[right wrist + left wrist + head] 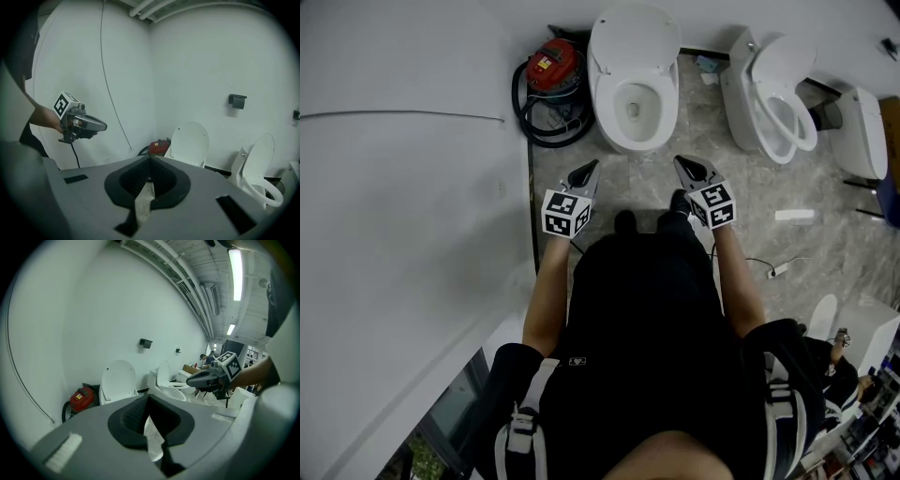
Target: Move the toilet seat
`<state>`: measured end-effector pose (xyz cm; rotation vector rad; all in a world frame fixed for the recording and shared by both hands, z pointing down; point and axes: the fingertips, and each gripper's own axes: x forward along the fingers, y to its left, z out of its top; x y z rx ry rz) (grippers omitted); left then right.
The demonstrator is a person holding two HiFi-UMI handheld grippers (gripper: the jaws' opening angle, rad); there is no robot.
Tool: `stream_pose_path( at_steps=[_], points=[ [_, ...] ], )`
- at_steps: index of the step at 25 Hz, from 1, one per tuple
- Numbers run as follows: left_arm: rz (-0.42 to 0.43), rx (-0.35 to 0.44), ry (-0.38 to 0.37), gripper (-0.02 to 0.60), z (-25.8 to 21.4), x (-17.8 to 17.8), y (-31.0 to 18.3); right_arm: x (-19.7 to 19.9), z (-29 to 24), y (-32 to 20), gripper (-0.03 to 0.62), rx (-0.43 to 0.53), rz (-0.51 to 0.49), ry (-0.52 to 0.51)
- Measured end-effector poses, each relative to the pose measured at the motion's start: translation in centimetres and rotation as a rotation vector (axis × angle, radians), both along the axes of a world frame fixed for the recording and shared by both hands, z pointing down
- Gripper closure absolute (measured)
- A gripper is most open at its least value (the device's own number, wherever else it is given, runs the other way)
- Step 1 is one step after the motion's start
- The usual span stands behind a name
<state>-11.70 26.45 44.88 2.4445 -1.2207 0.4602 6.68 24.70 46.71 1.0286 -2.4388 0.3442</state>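
Task not begun. White oval toilet seat (pixel 635 139) lying down on bowl at floor's far edge, untouched. Hovering short of it: left gripper (pixel 591 167), right gripper (pixel 682 164), jaws pressed together, gripping nothing. Whole move remaining.

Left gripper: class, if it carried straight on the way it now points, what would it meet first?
Most likely the front rim of the open toilet just ahead of the shut left gripper. It tilts downward, though, so it might touch the floor short of that rim; depth is unclear.
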Motion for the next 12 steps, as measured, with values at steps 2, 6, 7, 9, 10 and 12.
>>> stream_pose_path(
  at_steps=[2, 6, 7, 9, 10, 12],
  points=[
    [0.004, 0.002, 0.001, 0.584, -0.08, 0.16, -0.01, 0.1, -0.06, 0.0, 0.591, 0.0, -0.002, 0.0],
    [0.005, 0.004, 0.002, 0.584, -0.06, 0.18, 0.15, 0.21, -0.1, 0.1, 0.591, 0.003, 0.005, -0.008],
    [0.004, 0.007, 0.002, 0.584, -0.06, 0.16, 0.18, 0.26, -0.07, 0.09, 0.591, 0.006, 0.008, -0.009],
    [0.002, 0.011, 0.002, 0.58, -0.13, 0.13, 0.18, 0.32, -0.06, 0.06, 0.591, 0.007, 0.013, -0.01],
    [0.001, 0.012, 0.001, 0.577, -0.15, 0.13, 0.18, 0.33, -0.09, 0.09, 0.591, 0.007, 0.013, -0.011],
    [0.0, 0.012, 0.0, 0.565, -0.15, 0.16, 0.25, 0.33, -0.15, 0.22, 0.589, 0.008, 0.007, -0.013]
  ],
)
